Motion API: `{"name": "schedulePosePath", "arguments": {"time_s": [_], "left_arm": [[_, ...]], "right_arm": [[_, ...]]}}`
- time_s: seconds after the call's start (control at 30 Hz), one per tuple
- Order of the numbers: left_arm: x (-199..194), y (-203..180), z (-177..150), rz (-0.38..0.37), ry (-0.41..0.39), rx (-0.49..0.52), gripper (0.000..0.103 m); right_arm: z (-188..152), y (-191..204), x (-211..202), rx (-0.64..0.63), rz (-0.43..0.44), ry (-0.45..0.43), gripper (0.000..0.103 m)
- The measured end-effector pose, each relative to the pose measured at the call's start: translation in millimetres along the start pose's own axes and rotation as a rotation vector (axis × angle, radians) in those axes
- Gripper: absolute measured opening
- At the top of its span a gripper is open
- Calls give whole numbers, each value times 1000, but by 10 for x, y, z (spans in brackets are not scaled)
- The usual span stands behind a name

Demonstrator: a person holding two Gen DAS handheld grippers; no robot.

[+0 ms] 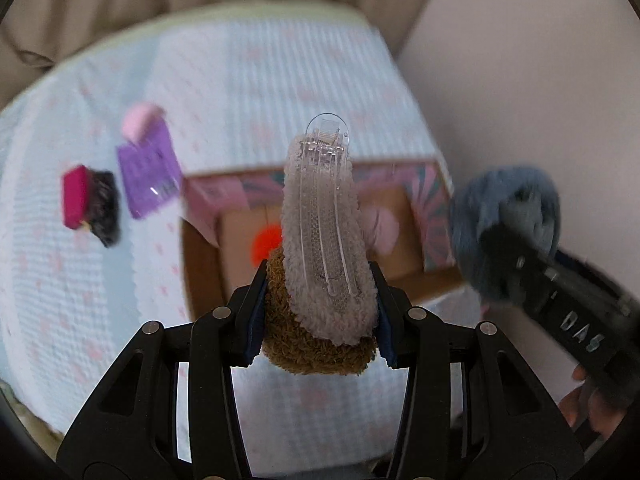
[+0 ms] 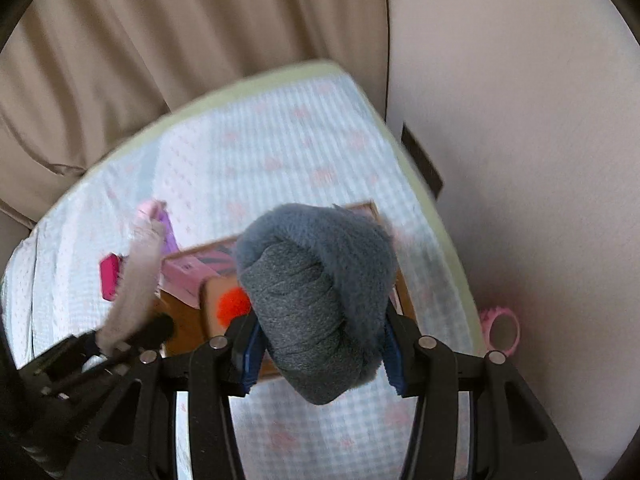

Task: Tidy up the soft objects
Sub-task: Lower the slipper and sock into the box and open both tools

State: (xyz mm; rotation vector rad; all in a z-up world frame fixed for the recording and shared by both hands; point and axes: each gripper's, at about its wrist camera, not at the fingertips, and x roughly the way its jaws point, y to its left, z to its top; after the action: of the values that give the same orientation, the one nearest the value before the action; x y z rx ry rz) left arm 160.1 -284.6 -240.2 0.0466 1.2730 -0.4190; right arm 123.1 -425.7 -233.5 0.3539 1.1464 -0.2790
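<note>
The left claw pinches a fuzzy clip by its base, tip forward; the right claw pinches a grey bundle. Both hang above the open box on the bed, likely because the box collects soft things.

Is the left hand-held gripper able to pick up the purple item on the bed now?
Probably not yet. The left hand-held gripper is shut on a fluffy hair clip, so it has no free grip. The purple item lies uncovered on the bedspread, left of the cardboard box.
</note>
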Motion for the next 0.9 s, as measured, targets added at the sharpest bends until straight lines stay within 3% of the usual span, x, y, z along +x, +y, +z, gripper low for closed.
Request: {"name": "schedulePosePath", "arguments": {"time_s": [0.17,0.47,0.53,0.57,0.6,0.63,0.7,0.73,0.77,0.9], "left_arm": [[647,-88,96,30,150,39,41],[1238,41,254,77,248,56,41],[1309,72,243,83,261,60,48],[1345,77,226,92,264,76,63],[1371,91,220,98,265,88,93],[1401,97,206,117,267,105,103],[1452,112,168,180,265,144,103],[1468,123,157,188,269,153,103],[1480,141,140,184,278,156,103],[1446,217,92,172,281,131,103]], "right_arm": [[-11,-176,478,28,6,126,45],[-86,-328,998,42,37,267,46],[-86,-342,1092,55,58,291,49],[-91,-344,1134,61,66,300,50],[-92,-345,1178,64,82,307,55],[-88,-345,1213,64,88,313,59],[-99,-350,1276,74,80,316,91],[-105,-362,1289,83,84,310,98],[-106,-367,1286,87,89,303,103],[-118,-352,1261,65,78,284,103]]}}
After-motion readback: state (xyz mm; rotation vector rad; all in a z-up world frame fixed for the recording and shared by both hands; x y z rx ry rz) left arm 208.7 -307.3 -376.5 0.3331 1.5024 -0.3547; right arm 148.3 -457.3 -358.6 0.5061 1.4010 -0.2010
